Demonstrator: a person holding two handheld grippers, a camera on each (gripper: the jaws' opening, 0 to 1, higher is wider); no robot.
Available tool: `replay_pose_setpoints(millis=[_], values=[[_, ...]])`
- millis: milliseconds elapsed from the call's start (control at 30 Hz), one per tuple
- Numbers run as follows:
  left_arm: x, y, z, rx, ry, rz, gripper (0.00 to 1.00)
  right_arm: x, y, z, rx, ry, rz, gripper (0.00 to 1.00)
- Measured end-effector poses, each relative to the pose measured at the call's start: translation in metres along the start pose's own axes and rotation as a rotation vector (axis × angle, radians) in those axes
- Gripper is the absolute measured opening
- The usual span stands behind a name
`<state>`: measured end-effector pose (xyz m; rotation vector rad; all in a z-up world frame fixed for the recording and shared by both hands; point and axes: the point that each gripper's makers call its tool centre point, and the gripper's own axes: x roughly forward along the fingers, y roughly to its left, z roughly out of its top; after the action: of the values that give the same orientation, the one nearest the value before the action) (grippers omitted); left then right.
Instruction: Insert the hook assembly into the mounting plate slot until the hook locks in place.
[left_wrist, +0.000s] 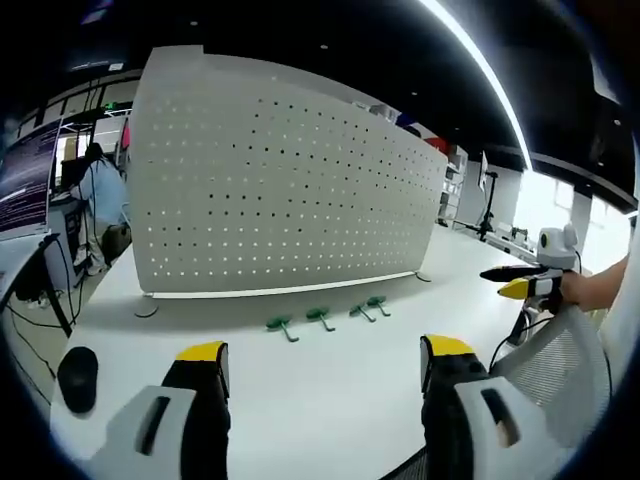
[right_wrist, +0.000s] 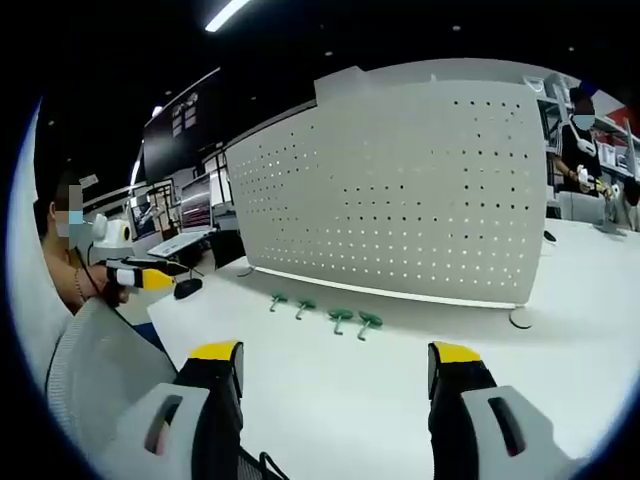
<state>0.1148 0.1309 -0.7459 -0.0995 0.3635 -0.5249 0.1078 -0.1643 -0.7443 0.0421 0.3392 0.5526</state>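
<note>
White table (left_wrist: 330, 390) spreads out under both of your grippers, in a big room with dark ceilings and long lights.

Look at the left gripper view. Your left gripper (left_wrist: 325, 365) has its two yellow-tipped jaws wide apart, and nothing is between them. Past the jaws stands a big white board full of holes (left_wrist: 280, 190). It stands upright on the table. In front of the board, straight ahead between your jaws, four little green hooks (left_wrist: 325, 319) lie in a row on the table. They are well apart from your jaws. A black mouse (left_wrist: 77, 376) sits on the table to the left of your left jaw. Your other gripper pokes in from the right side.

Now the right gripper view. Your right gripper (right_wrist: 335, 365) also has its jaws wide apart and holds nothing. The board (right_wrist: 400, 190) is ahead, and the green hooks (right_wrist: 325, 315) lie in front of it, a bit left of the middle between your jaws. A gray mesh chair back (right_wrist: 95, 370) is by your left jaw.
</note>
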Motion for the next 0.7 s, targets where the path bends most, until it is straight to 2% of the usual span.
replay_pose_setpoints(millis=[700], values=[[-0.0007,0.0019,0.0025,-0.005,-0.006,0.004,0.80,-0.0002,0.0003,0.0063,-0.013,-0.005,0.010,0.73]])
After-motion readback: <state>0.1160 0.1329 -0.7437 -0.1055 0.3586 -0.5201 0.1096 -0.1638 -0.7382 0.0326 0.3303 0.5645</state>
